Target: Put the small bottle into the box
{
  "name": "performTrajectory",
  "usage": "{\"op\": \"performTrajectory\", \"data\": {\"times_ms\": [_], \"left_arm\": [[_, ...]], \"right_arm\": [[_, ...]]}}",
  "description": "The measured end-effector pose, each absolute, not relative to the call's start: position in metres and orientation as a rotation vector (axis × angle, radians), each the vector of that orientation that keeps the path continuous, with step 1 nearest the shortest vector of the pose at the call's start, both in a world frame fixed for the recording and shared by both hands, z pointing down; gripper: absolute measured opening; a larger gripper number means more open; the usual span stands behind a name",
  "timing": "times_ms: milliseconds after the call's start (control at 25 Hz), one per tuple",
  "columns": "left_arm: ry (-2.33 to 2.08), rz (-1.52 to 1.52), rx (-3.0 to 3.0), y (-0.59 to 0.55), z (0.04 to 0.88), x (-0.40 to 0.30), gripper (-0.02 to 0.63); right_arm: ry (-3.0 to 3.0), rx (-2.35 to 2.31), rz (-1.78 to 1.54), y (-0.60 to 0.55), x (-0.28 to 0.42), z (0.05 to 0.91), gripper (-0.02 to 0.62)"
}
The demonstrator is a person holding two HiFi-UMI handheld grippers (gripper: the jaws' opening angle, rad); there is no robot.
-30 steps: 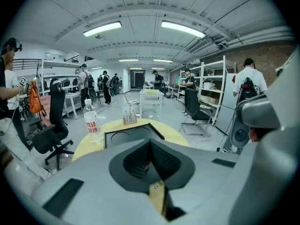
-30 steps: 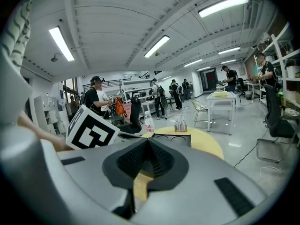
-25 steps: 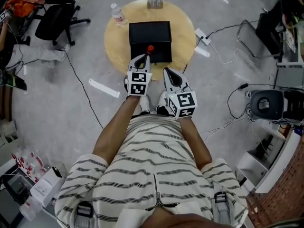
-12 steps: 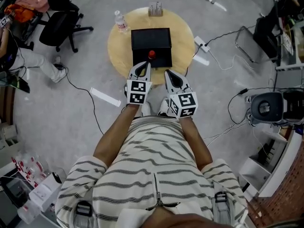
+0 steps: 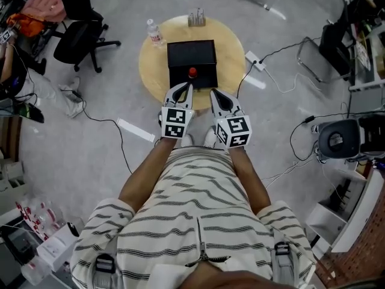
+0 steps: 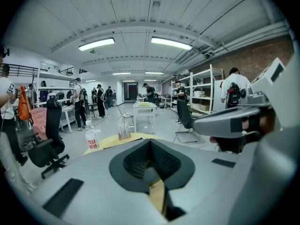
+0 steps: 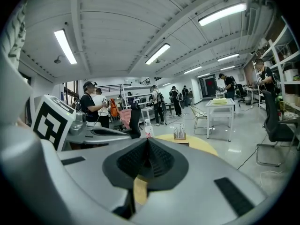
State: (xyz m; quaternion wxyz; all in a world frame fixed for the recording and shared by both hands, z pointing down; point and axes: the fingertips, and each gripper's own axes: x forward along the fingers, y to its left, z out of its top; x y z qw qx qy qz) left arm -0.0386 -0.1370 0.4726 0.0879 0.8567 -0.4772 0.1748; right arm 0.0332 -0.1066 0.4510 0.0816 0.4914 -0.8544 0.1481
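Both ribbed jaws closed empty, left gripper (image 5: pixel 187 85), right gripper (image 5: pixel 214 92), black rectangular box (image 5: pixel 191 50) on round wooden table (image 5: pixel 154 62)

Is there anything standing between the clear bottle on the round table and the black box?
Nothing visible does. The bottle stands beside the far left corner of the box, with only bare table between them.

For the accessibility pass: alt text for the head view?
Person in striped shirt holds left tongs and right tongs, both shut, toward a round table bearing a black box; a red-topped item shows at its near side.
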Motion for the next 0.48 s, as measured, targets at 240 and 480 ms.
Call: {"op": "performTrajectory", "data": {"times_ms": [240, 480], "left_arm": [[-1.429, 0.486, 2.551, -0.131, 0.465, -0.041, 0.021], [-1.434, 0.461, 2.556, -0.127, 0.461, -0.042, 0.021]], "right_arm": [[-2.562, 1.44, 0.416, -0.108, 0.03, 0.451, 0.019], [-2.574, 1.438, 0.424, -0.109, 0.032, 0.451, 0.018]]}}
